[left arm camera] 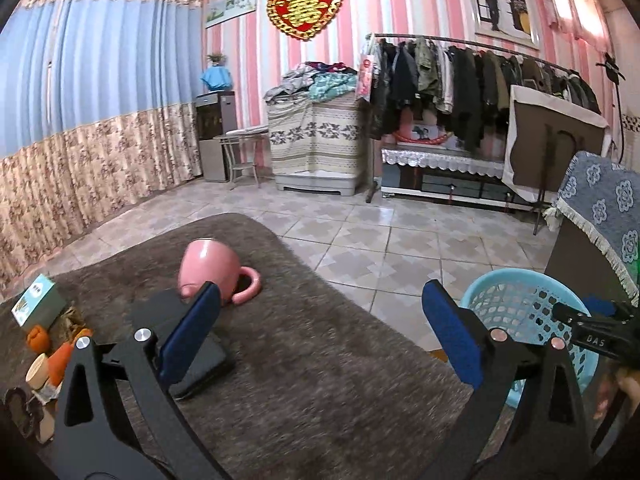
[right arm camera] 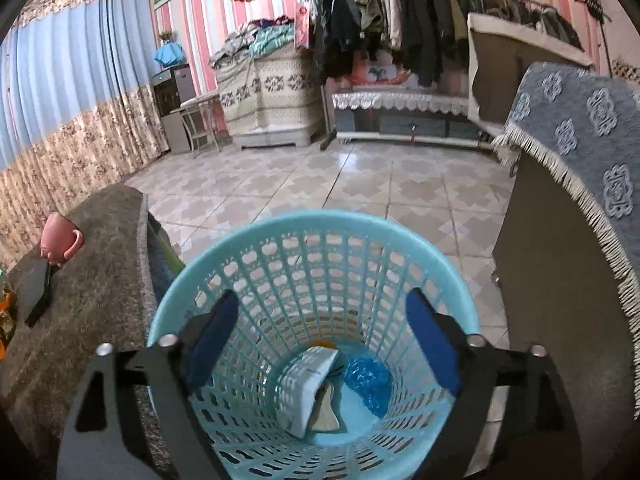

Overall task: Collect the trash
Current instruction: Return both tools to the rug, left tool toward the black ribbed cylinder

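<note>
right gripper [right arm camera: 320, 344] hangs open and empty over the blue basket [right arm camera: 192, 276].
the left gripper [left arm camera: 320, 332], open too, is nearer the trash pile [left arm camera: 48, 356], off to its left on the table.

Brown rug [left arm camera: 312, 360] bears pink mug [left arm camera: 208, 268], black pad [left arm camera: 192, 356]

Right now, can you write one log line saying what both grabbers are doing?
left gripper: open, empty, over table | right gripper: open, empty, above basket | basket: holds trash
</note>
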`<state>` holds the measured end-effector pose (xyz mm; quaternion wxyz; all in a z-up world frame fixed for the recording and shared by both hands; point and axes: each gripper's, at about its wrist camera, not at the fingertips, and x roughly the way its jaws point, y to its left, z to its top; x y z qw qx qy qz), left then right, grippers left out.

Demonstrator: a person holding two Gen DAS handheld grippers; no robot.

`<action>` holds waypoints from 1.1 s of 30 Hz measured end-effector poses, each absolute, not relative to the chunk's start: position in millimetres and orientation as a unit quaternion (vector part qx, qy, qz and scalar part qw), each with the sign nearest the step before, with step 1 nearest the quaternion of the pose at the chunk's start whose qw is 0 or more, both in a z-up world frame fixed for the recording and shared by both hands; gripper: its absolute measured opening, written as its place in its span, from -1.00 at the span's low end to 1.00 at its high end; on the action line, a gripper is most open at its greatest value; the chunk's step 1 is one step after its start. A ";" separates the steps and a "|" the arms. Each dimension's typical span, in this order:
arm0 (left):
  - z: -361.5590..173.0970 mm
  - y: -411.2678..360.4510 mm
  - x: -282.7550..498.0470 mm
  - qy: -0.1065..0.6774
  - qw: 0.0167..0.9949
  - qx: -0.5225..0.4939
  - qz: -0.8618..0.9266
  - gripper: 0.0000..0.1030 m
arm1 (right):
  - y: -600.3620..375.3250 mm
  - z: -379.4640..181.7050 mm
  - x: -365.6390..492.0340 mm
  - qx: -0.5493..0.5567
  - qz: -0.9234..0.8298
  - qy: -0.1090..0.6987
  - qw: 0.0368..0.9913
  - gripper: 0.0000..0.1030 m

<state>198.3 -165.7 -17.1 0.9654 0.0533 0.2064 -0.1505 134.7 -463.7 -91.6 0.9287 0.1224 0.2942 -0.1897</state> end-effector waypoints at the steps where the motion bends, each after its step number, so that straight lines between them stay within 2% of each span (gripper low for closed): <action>1: -16.4 -160.4 196.8 0.205 0.966 0.051 -0.146 0.89 | -461.2 -88.9 133.5 0.118 -0.191 0.292 0.929 0.80; 8: -10.6 -119.6 188.2 0.204 0.971 0.034 -0.116 0.89 | -440.8 -67.9 125.4 0.095 -0.192 0.280 0.936 0.88; 21: -7.1 -21.1 147.9 0.199 0.978 0.044 -0.029 0.89 | -365.8 -36.5 126.0 0.074 -0.131 0.253 0.956 0.90; 33: -43.9 109.0 122.0 0.252 0.963 0.027 0.088 0.89 | -267.2 -56.1 154.2 0.033 -0.055 0.262 0.963 0.91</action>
